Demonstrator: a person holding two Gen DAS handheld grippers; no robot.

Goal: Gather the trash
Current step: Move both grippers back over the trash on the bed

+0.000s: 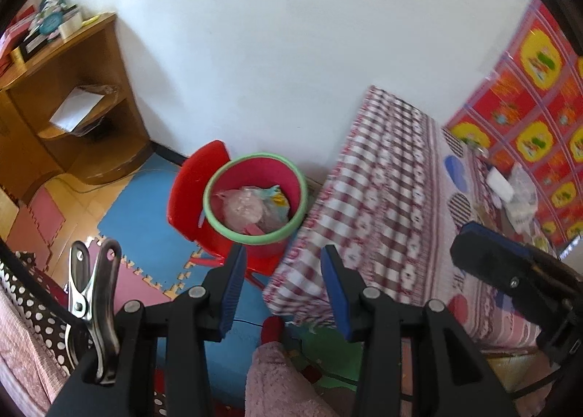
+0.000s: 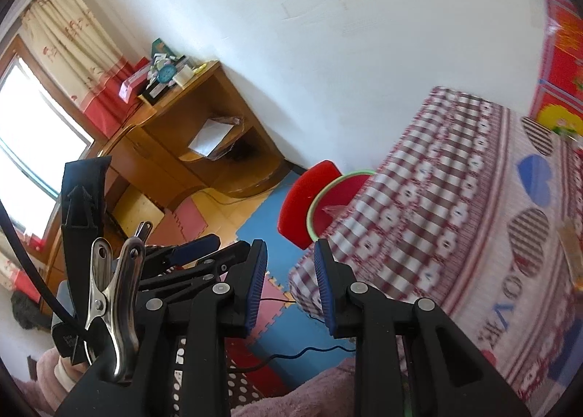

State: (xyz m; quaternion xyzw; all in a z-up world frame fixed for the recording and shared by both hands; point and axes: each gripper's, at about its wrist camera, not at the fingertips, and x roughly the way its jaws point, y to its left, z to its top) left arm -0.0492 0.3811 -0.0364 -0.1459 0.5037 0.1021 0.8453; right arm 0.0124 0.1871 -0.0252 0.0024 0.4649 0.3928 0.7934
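1. A person is holding two claws over a child's room; the left claw (image 1: pixel 280 286) is hanging with its blue pads parted and nothing between them, pointing down toward the floor mats (image 1: pixel 145 220)
2. The right claw (image 2: pixel 289 284) is likewise standing partly open and empty, its pads a little closer together than the left's, aiming at the corner of the checked bedspread (image 2: pixel 411 205)
3. A red bin (image 1: pixel 255 195) with a green rim is sitting on the floor against the white wall, just beside the foot of the bed and touching a red chair (image 1: pixel 193 195); crumpled plastic wrappers (image 1: pixel 251 209) are already lying inside it
4. More loose items, among them a white packet and clear plastic (image 1: pixel 513 187), are resting on the bed near the red-and-yellow wall covering; whether they are trash is hard to tell through the blur
5. From the left claw the bin is lying straight ahead and slightly left of centre, its round mouth facing up, so no long axis is governing the approach
6. From the right claw the same bin is half hidden behind the bed corner, ahead and a touch to the right
7. The left hand appears nearer the bin with the clearer line; the right claw, visible at the left view's edge, is sitting closer to the bed clutter, so it looks better placed for any pick there
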